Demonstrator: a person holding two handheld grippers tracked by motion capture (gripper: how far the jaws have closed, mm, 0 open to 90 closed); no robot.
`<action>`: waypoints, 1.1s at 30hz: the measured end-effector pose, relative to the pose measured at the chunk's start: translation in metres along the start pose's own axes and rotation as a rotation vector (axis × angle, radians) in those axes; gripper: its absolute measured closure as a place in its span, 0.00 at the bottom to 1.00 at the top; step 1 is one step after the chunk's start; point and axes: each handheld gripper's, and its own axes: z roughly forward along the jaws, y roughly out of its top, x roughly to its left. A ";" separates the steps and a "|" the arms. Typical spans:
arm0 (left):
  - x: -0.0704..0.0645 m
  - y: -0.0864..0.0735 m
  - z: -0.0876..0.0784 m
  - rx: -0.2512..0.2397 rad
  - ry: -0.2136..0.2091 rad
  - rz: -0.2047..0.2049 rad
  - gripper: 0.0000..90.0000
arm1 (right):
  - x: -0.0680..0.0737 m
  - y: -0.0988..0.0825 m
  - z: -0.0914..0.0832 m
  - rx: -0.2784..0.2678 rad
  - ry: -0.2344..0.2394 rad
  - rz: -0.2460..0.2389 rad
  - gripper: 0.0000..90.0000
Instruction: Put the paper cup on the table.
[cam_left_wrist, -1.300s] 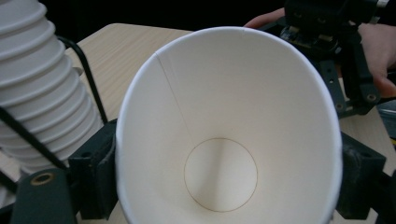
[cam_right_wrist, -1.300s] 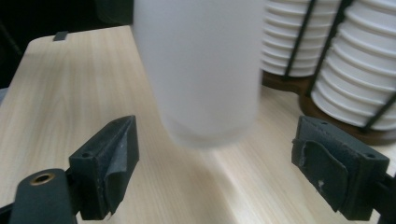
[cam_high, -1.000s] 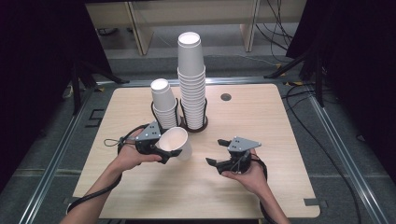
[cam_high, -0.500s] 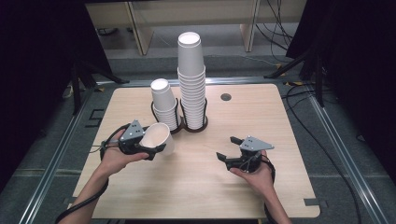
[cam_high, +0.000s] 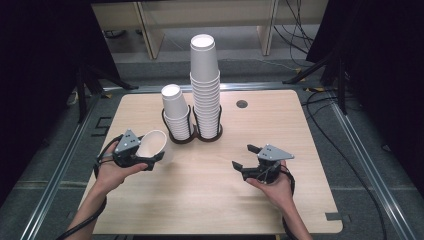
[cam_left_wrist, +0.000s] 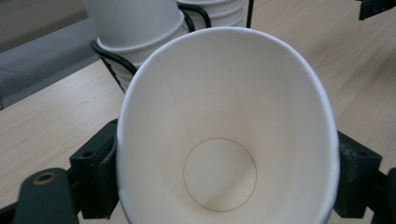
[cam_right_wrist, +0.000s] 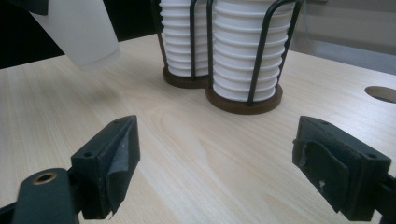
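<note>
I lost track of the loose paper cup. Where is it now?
In the high view the loose paper cup is clamped in the left gripper at the table's left side, just left of the shorter cup stack.

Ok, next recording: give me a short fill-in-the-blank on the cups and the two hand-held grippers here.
1. The left hand-held gripper is shut on one white paper ____.
2. The right hand-held gripper has its jaws ____, with nothing between them.
3. The taller stack stands to the ____ of the shorter stack in the high view.

Missing words: cup; open; right
</note>
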 end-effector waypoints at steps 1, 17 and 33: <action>0.001 -0.001 -0.001 0.004 0.014 -0.001 0.18 | 0.000 -0.001 0.001 -0.006 0.002 0.005 0.17; 0.021 -0.016 -0.004 0.008 0.092 -0.068 0.18 | -0.013 -0.005 -0.008 -0.030 -0.085 0.051 0.17; 0.036 -0.021 -0.003 0.033 0.208 -0.127 0.18 | -0.021 -0.007 -0.017 -0.045 -0.158 0.049 0.17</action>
